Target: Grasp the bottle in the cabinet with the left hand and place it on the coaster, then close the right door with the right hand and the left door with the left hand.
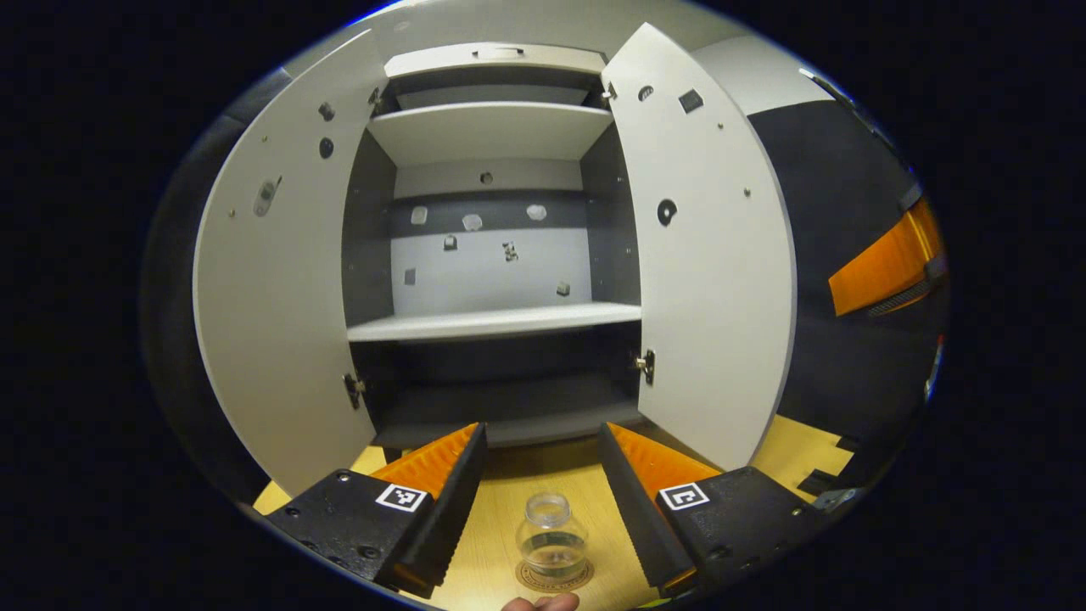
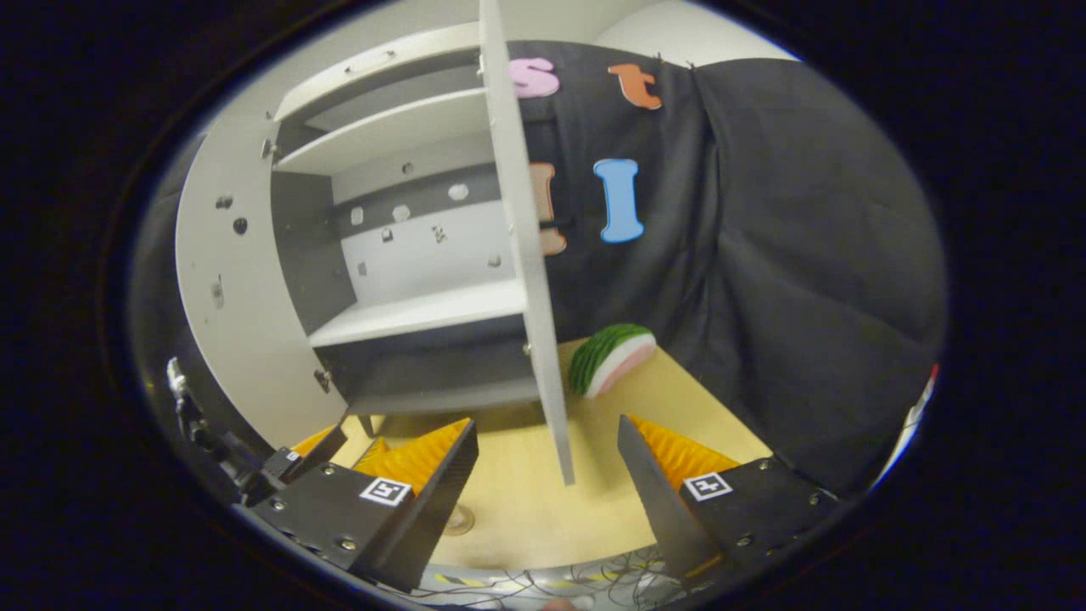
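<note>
Right gripper [image 2: 547, 462] with jaws spread, right door [image 2: 526, 255] edge-on between them, open cabinet [image 2: 407, 255] at left, watermelon slice [image 2: 612, 358] on the desk [image 2: 526, 501] beyond.

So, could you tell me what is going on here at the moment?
A person is working with two handheld grippers at a cabinet whose two doors stand open. The bottle already sits on the coaster on the table, between the open fingers of the left gripper. The right gripper, also open, faces the edge of the right door.
</note>
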Demonstrator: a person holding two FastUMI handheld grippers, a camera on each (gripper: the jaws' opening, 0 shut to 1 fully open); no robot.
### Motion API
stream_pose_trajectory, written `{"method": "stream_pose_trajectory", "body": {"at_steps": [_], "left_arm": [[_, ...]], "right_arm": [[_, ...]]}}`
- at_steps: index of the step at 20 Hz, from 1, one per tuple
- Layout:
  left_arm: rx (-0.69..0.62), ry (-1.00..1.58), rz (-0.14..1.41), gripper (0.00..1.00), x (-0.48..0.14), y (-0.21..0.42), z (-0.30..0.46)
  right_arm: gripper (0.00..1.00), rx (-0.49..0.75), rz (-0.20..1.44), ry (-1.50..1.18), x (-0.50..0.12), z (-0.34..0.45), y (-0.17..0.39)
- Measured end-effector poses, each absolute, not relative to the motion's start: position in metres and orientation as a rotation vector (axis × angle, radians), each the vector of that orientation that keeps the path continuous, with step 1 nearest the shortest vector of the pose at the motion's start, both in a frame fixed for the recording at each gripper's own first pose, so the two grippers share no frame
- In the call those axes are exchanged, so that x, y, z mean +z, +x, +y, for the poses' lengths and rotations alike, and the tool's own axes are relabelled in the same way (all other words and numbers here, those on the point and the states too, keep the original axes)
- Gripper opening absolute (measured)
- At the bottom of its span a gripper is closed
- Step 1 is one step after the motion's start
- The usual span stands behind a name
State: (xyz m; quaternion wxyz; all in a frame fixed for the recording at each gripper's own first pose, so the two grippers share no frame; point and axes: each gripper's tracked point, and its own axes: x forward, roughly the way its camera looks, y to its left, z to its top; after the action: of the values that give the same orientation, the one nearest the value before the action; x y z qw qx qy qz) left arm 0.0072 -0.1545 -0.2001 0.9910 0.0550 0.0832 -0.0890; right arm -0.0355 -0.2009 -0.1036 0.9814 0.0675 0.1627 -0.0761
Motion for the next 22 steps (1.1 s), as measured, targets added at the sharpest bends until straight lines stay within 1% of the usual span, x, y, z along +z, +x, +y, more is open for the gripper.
{"method": "stream_pose_trajectory", "body": {"at_steps": [1, 3, 4, 5, 6, 8, 9, 10, 11, 13, 17, 18, 19, 22], "left_arm": [[-0.173, 0.105, 0.144, 0.84, -0.182, 0.007, -0.152], [-0.157, 0.089, 0.111, 0.85, -0.155, 0.007, -0.148], [-0.145, 0.086, 0.112, 0.86, -0.148, 0.007, -0.143], [-0.129, 0.082, 0.118, 0.86, -0.142, 0.006, -0.136], [-0.104, 0.077, 0.117, 0.88, -0.135, 0.005, -0.127], [-0.055, 0.064, 0.126, 0.9, -0.128, 0.002, -0.108], [-0.036, 0.059, 0.143, 0.89, -0.128, -0.001, -0.099], [-0.018, 0.056, 0.158, 0.9, -0.129, -0.003, -0.092], [0.006, 0.057, 0.164, 0.9, -0.128, -0.005, -0.083], [0.046, 0.062, 0.171, 0.9, -0.126, -0.009, -0.071], [0.09, 0.076, 0.178, 0.89, -0.127, -0.015, -0.064], [0.103, 0.079, 0.179, 0.89, -0.126, -0.017, -0.063], [0.116, 0.083, 0.181, 0.89, -0.126, -0.018, -0.062], [0.144, 0.078, 0.189, 0.89, -0.127, -0.024, -0.061]], "right_arm": [[1.0, -0.154, 0.292, 0.136, -0.088, -0.212, -0.029], [1.0, -0.148, 0.238, 0.121, -0.065, -0.226, -0.015], [1.0, -0.15, 0.22, 0.107, -0.056, -0.235, -0.008], [0.97, -0.146, 0.197, 0.098, -0.046, -0.24, -0.001], [1.0, -0.136, 0.171, 0.094, -0.035, -0.242, 0.008], [1.0, -0.122, 0.133, 0.083, -0.02, -0.249, 0.022], [0.98, -0.115, 0.125, 0.077, -0.016, -0.253, 0.029], [0.98, -0.103, 0.12, 0.074, -0.013, -0.255, 0.036], [1.0, -0.096, 0.117, 0.073, -0.012, -0.258, 0.042], [1.0, -0.067, 0.117, 0.078, -0.01, -0.256, 0.05], [1.0, -0.021, 0.131, 0.088, -0.017, -0.248, 0.053], [0.92, -0.006, 0.132, 0.089, -0.017, -0.244, 0.055], [0.98, 0.011, 0.13, 0.087, -0.017, -0.239, 0.055], [0.98, 0.073, 0.129, 0.094, -0.017, -0.222, 0.06]]}}
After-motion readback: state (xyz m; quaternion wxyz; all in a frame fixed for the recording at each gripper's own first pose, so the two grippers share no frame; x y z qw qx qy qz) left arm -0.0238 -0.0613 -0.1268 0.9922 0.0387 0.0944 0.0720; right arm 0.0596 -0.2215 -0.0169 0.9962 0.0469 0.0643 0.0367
